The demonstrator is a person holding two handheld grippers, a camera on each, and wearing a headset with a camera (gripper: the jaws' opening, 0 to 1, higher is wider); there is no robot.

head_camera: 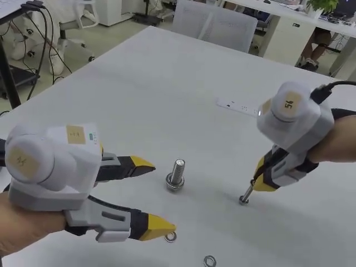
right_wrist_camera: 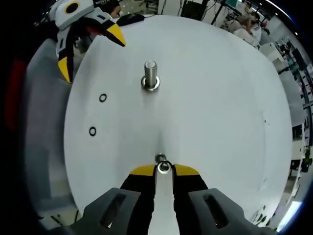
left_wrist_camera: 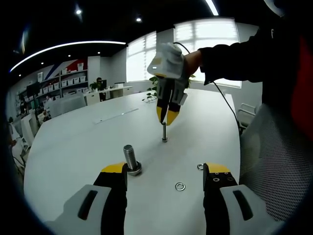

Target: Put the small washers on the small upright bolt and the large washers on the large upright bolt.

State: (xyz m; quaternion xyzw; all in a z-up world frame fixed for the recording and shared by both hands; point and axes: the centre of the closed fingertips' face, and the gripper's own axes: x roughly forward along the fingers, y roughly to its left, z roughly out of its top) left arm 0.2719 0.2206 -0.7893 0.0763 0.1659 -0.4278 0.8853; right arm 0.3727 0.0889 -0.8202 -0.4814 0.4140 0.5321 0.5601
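Observation:
The large upright bolt (head_camera: 176,172) stands mid-table with a washer at its base; it also appears in the left gripper view (left_wrist_camera: 129,158) and the right gripper view (right_wrist_camera: 150,74). The small upright bolt (head_camera: 245,194) (left_wrist_camera: 165,132) stands to its right. My right gripper (head_camera: 257,181) (right_wrist_camera: 164,169) hovers just over the small bolt's top (right_wrist_camera: 159,157), shut on a small washer (right_wrist_camera: 164,167). My left gripper (head_camera: 157,194) (left_wrist_camera: 165,169) is open and holds nothing, near the large bolt. Two loose washers (head_camera: 171,237) (head_camera: 209,260) lie at the near edge.
The two loose washers also show in the left gripper view (left_wrist_camera: 180,186) (left_wrist_camera: 200,167) and the right gripper view (right_wrist_camera: 102,98) (right_wrist_camera: 92,131). A white strip (head_camera: 239,107) lies farther back on the white table (head_camera: 167,100). A chair (head_camera: 214,22) stands at the far edge.

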